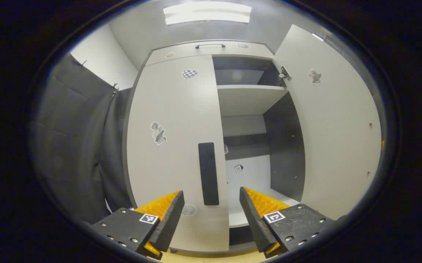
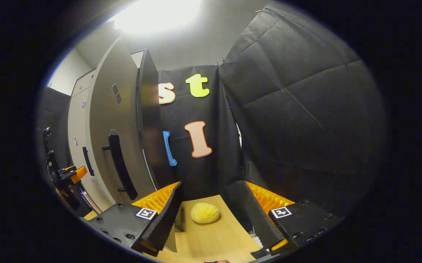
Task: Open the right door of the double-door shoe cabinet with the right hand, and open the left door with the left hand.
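Observation:
In the left gripper view the pale grey shoe cabinet's left door is shut, with its long black handle near the inner edge. The right door stands swung wide open, baring shelves inside. My left gripper is open, and the left handle appears in the gap between its fingertips, a little beyond them. In the right gripper view the open right door stands at the left with its black handle facing me. My right gripper is open, holds nothing and sits to the right of that door. The left gripper shows at the far left.
A yellow fuzzy ball lies on the wooden surface just ahead of the right gripper. Black cloth walls close in the booth on the right and on the cabinet's left. A top drawer with a handle sits above the doors.

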